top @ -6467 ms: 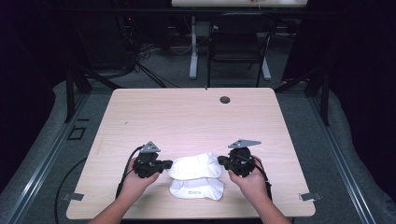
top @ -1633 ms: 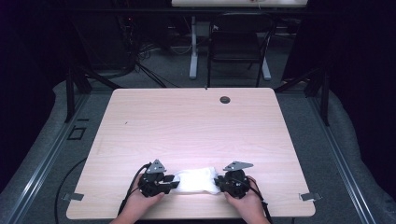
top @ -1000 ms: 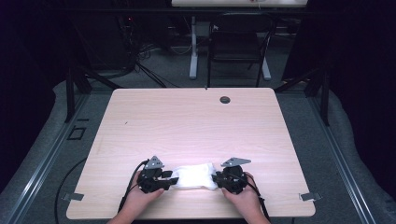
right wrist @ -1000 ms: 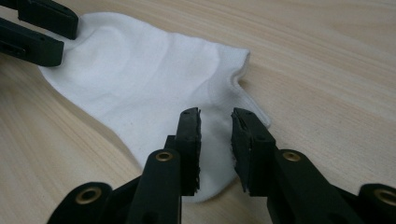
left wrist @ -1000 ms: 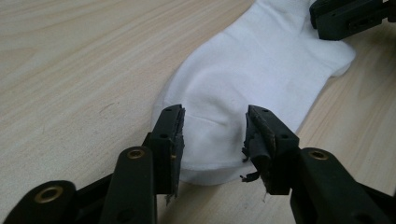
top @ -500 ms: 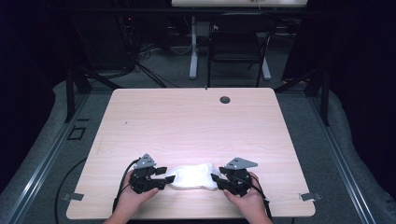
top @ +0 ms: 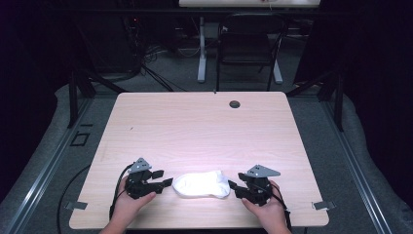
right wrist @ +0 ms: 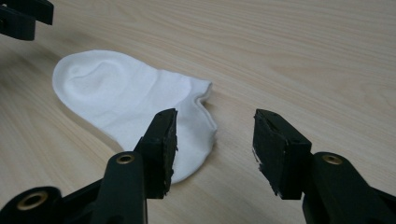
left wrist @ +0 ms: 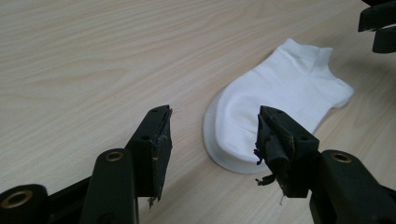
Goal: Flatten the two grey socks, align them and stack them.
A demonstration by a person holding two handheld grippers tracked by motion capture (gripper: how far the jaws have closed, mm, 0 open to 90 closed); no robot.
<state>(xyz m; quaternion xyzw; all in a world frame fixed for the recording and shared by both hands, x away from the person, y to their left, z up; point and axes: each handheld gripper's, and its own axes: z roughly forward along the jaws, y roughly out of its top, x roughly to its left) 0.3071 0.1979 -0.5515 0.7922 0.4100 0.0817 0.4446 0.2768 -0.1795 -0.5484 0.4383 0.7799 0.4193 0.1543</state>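
A white ankle sock [top: 201,184] lies flat on the wooden table [top: 204,131], near its front edge. In the high view my left gripper [top: 166,183] is just left of the sock's toe and my right gripper [top: 232,185] just right of its cuff. Both have just been opening and now stand open, apart from the cloth. In the left gripper view the sock's rounded toe [left wrist: 280,93] lies just beyond my left gripper [left wrist: 212,116]. The cuff end [right wrist: 126,98] lies ahead and left of my right gripper [right wrist: 215,116], nothing between its pads.
A dark cable hole [top: 234,104] sits near the table's far edge. Beyond the table stand a black chair [top: 248,44] and a desk leg [top: 201,48], with cables on the floor. The table's front edge is close below both hands.
Both grippers have let go of the sock's ends and drawn apart, the left one leftward, the right one rightward. Their jaws have opened wide. The sock stays flat between them.
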